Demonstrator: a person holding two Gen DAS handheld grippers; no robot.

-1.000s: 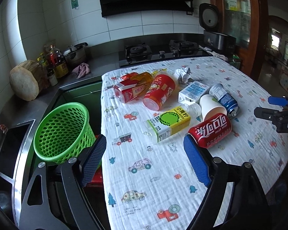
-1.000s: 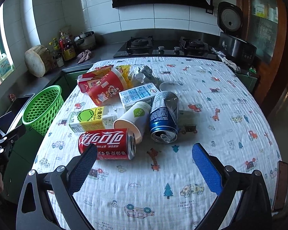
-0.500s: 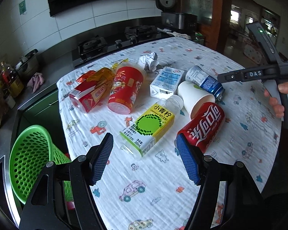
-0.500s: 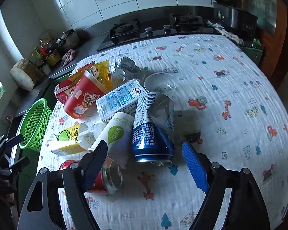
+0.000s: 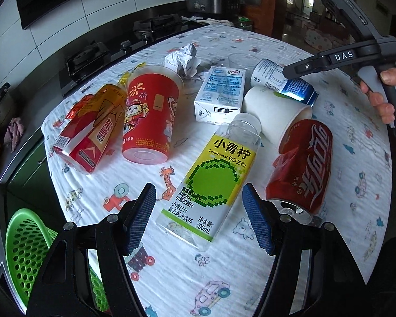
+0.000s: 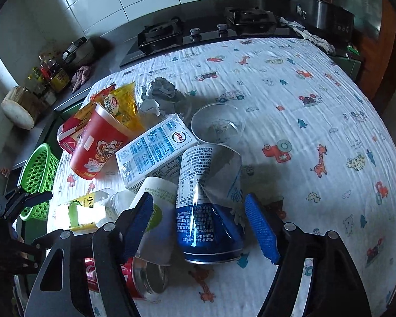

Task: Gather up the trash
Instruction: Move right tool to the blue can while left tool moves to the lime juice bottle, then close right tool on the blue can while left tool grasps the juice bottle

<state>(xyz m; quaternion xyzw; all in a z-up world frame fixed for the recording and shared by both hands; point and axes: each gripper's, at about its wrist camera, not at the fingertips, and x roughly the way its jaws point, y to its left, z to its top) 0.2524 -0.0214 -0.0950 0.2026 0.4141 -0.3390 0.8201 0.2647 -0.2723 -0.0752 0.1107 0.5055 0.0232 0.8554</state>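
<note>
At the left edge of the cloth-covered table (image 5: 171, 277), below it, stands the green perforated plastic basket (image 5: 23, 248), judged to be where the trash goes. The left gripper (image 5: 198, 218) is open and its jaws have just been closing. Between its blue pads lies the clear plastic juice bottle with the yellow-and-green label (image 5: 211, 182); neither pad touches it. The bottle's base is nearest the tongs and its white cap points away toward the far edge, so its long axis runs roughly along the gripper's pointing line and the pads face its flat sides. This is the relation the coming grasp depends on: closing should meet the narrow width.

Just right of the bottle lies the dented red aluminium cola can (image 5: 301, 169), touching the right pad's outer side or nearly so; the view does not settle which.

Further right, the right gripper (image 6: 198, 224) is also open, jaws just closing. The crushed blue-and-white aluminium can (image 6: 208, 208) lies between its pads, rim toward the tongs, untouched. The white paper cup (image 6: 153, 211) lies against the left pad.
</note>
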